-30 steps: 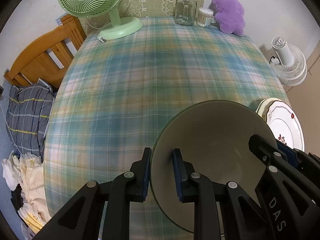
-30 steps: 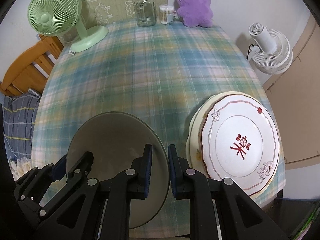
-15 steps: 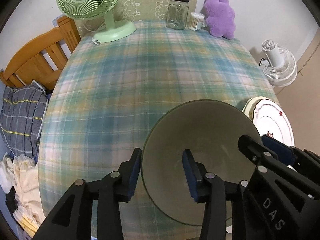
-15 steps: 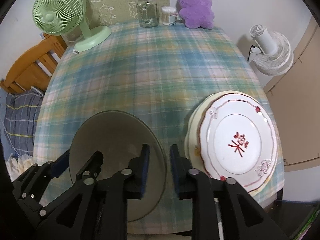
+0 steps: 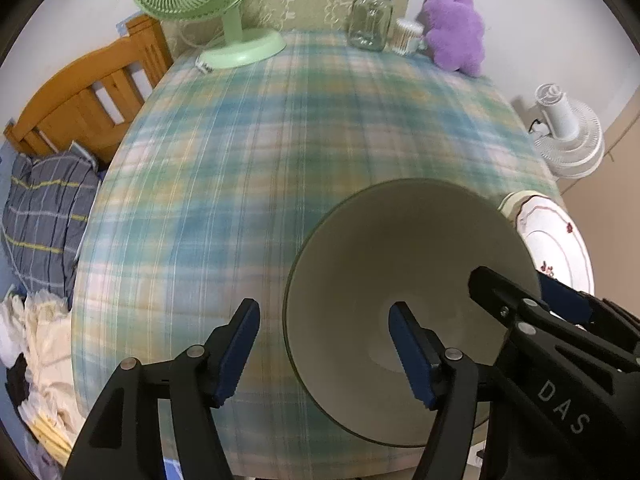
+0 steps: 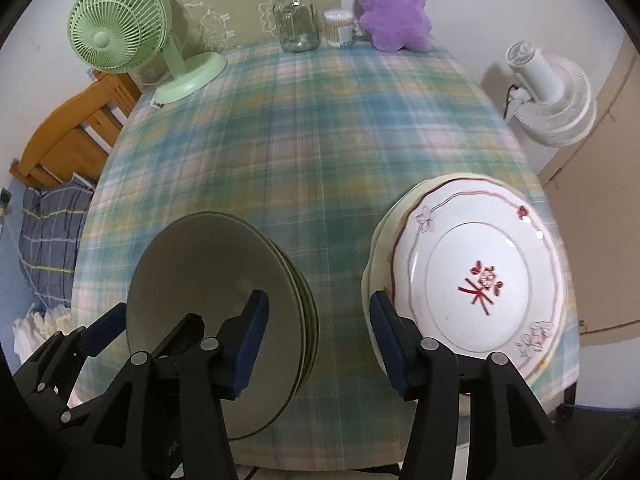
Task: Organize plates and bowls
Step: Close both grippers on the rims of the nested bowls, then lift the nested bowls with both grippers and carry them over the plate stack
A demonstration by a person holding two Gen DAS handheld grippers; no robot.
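A stack of grey-green bowls sits on the plaid tablecloth near the front edge. My left gripper is open, its jaws straddling the stack's left rim without touching it. My right gripper is open, one jaw over the stack's right rim, the other beside the plates. A white plate with a red flower motif lies on a cream plate to the right; it also shows in the left wrist view.
At the table's far edge stand a green desk fan, a glass jar, a cotton-swab tub and a purple plush. A white floor fan is to the right, a wooden bed frame with laundry to the left.
Both grippers were shut on the bowl's rim a second ago; both have opened and let go. The bowl rests on the stack. Both views have pulled back slightly.
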